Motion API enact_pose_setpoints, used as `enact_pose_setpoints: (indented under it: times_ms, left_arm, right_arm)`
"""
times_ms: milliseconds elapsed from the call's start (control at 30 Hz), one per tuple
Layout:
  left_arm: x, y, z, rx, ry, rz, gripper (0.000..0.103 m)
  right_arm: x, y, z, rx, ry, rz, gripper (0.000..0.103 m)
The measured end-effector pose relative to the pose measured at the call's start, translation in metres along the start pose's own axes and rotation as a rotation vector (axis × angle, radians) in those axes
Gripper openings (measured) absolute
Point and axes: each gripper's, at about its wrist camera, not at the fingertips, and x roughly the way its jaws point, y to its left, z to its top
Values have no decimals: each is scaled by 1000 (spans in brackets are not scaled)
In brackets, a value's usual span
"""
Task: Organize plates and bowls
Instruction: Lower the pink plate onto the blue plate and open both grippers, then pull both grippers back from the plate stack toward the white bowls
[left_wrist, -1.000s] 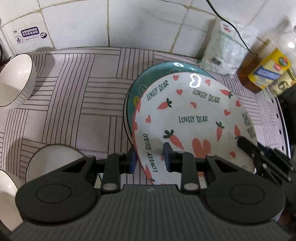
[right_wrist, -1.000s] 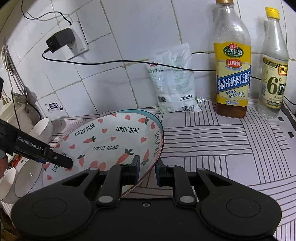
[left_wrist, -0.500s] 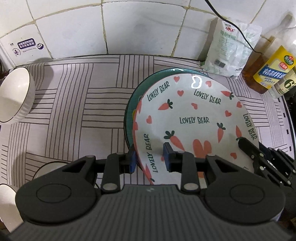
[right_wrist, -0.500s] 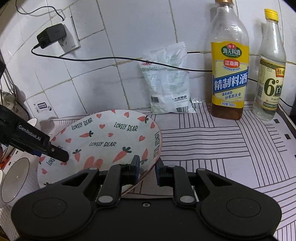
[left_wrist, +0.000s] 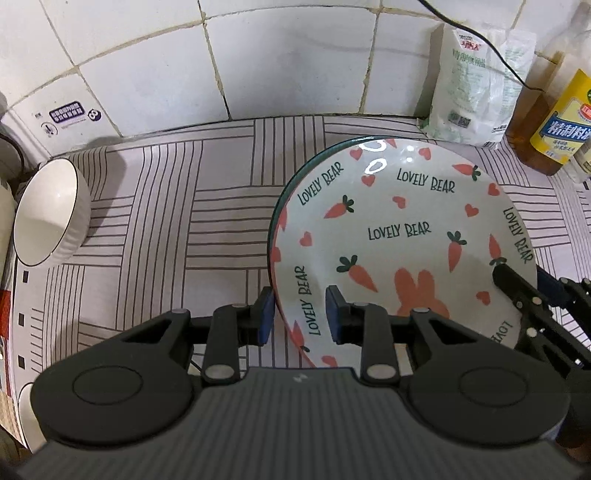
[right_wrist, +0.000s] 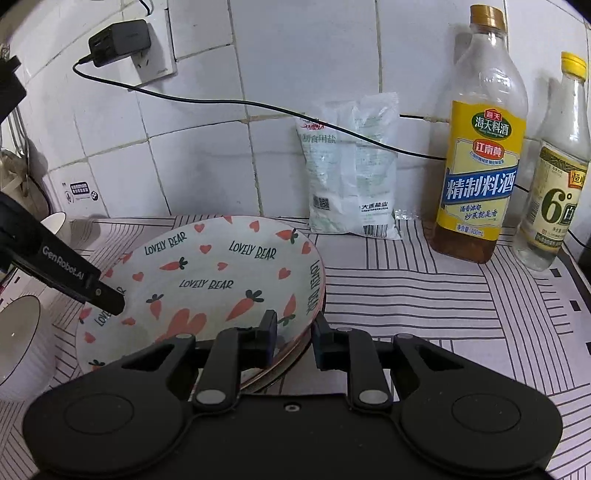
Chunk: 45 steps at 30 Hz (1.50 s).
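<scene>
Pinching opposite rims, we hold the carrot plate (left_wrist: 402, 236) at frame centre over a teal-edged plate (left_wrist: 284, 199): left gripper (left_wrist: 300, 314), right gripper (right_wrist: 293, 338). We judge it stiff, glazed, slippery, breakable; white bowl (left_wrist: 51, 210) upper left.

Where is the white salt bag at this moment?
The salt bag leans against the tiled wall at the back of the counter, left of the yellow-labelled bottle and behind the carrot plate in the right wrist view.
</scene>
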Motion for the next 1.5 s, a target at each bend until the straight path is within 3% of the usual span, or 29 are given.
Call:
enact_pose_setpoints:
  times_ms: [100, 267, 533, 833, 967, 1167, 1500]
  left_arm:
    - [-10, 2, -3, -5, -5, -19, 28]
    - [-39, 2, -13, 9, -43, -83, 32]
    - [-75, 5, -38, 45, -74, -119, 37]
    - [-114, 20, -78, 47, -93, -162, 43]
    - [-129, 24, -99, 59, -99, -161, 48]
    - [-148, 32, -128, 71, -105, -154, 56]
    - [-174, 51, -167, 107, -155, -151, 64]
  right_arm:
    - [0, 3, -1, -10, 12, -5, 28]
    - [-19, 0, 4, 102, 3, 9, 35]
    - [-72, 24, 18, 6, -42, -28, 48]
    - [-121, 38, 28, 33, -41, 14, 57]
    - [-145, 40, 30, 100, -21, 27, 65]
    - [-173, 58, 21, 52, -13, 39, 72]
    - [-191, 80, -1, 20, 47, 111, 73]
